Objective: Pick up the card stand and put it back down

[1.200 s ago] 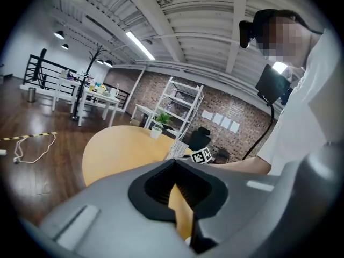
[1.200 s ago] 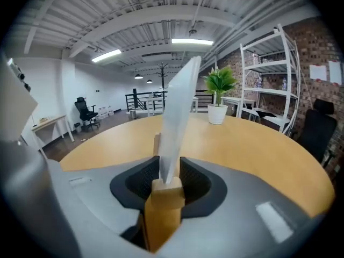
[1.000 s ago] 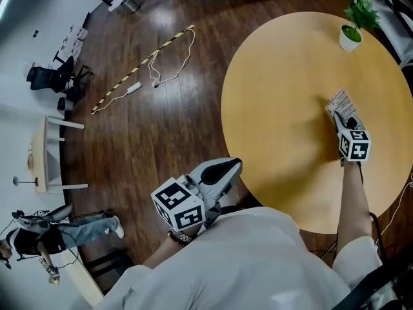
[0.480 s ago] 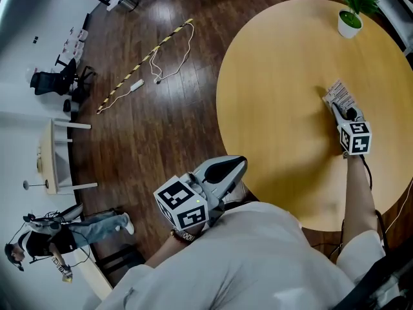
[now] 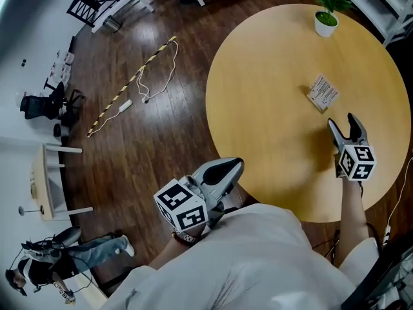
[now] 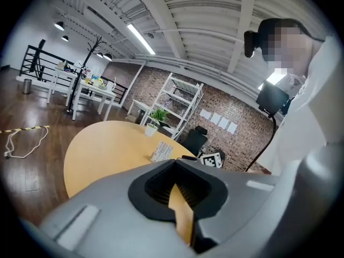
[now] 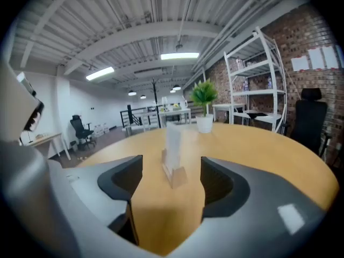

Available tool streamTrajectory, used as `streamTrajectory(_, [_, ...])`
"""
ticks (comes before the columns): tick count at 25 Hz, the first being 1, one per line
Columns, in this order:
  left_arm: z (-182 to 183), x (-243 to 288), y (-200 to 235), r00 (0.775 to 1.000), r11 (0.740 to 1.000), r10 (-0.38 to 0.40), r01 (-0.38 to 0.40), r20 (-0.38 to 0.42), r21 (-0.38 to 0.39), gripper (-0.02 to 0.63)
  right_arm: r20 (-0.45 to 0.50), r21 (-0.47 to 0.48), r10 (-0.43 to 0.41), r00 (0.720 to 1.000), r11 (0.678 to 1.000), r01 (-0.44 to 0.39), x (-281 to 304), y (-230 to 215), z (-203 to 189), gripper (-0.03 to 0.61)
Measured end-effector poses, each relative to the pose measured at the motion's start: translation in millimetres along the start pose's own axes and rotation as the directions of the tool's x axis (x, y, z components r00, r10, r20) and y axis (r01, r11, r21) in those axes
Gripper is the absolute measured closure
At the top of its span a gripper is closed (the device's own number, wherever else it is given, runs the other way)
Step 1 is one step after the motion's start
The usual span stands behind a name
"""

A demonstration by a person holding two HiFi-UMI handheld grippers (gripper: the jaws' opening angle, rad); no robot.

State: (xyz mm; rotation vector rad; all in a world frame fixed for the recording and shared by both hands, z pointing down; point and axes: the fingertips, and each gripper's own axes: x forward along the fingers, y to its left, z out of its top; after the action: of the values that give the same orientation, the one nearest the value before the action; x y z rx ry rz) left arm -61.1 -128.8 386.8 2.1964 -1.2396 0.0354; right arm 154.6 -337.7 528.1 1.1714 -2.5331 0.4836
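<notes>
The card stand (image 5: 322, 92), a small wooden base with a white printed card, stands upright on the round wooden table (image 5: 271, 108). My right gripper (image 5: 343, 124) sits just behind it, apart from it, its jaws opening wide with only bare tabletop between them. In the right gripper view the card stand (image 7: 173, 152) rises a short way beyond my right gripper (image 7: 171, 168). My left gripper (image 5: 222, 170) is shut and empty, held off the table's near left edge. In the left gripper view my left gripper (image 6: 174, 165) points over the table toward the card stand (image 6: 161, 151).
A potted plant (image 5: 326, 11) in a white pot stands at the table's far edge. Cables and a striped strip (image 5: 151, 66) lie on the dark wood floor to the left. A person (image 5: 51, 263) stands at the lower left. White shelving (image 7: 252, 85) is beyond the table.
My right gripper was shut on the card stand; now its jaws are apart and it has drawn back toward me, leaving the stand on the table. The left gripper has stayed put.
</notes>
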Motion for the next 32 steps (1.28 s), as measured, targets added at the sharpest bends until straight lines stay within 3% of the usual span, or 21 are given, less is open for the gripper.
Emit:
streamTrajectory(3, [-17.7,-2.9,18.4,0.999,0.999,-0.047,0.047,-0.005,0.005,0.623,0.173,0.015,0.021,0.985,1.000,-0.024,-41.1,47.3,33.3,0.245])
streamTrajectory(5, [-26.1,-11.5,21.8,0.996,0.996,-0.090,0.091,-0.007,0.010,0.623,0.238,0.014,0.026,0.971,0.999,-0.030,-65.9,83.4,43.8,0.232])
streamTrajectory(10, [-33.2,-57.4,-46.7,0.973,0.973,-0.231,0.231,-0.001,0.024,0.623,0.310,-0.030,-0.056,0.949,0.997,0.069,-183.9,147.5,78.2,0.218])
streamTrajectory(16, [-71.8,-129.3,-78.9,0.953,0.953,-0.303,0.302,0.005,0.037,0.623,0.343,-0.033,-0.164,0.925,0.982,0.186,-275.9,213.5,59.7,0.215])
streamTrajectory(23, [-117.9,-200.2,-90.6,0.951,0.950,-0.307,0.308,-0.017,0.049,0.626,0.327,0.025,-0.235,0.915,0.970,0.240,-348.7,282.1,5.5,0.216])
streamTrajectory(29, [-121.5,-226.5,-123.3,0.954,0.947,-0.301,0.299,-0.003,0.118,0.626,0.360,0.027,-0.220,0.907,0.974,0.226,-393.3,301.7,-0.6,0.217])
streamTrajectory(32, [-119.2,-218.7,-131.2,0.959,0.955,-0.282,0.278,0.024,0.099,0.626,0.373,0.020,-0.194,0.907,0.979,0.201,-399.4,298.6,7.2,0.217])
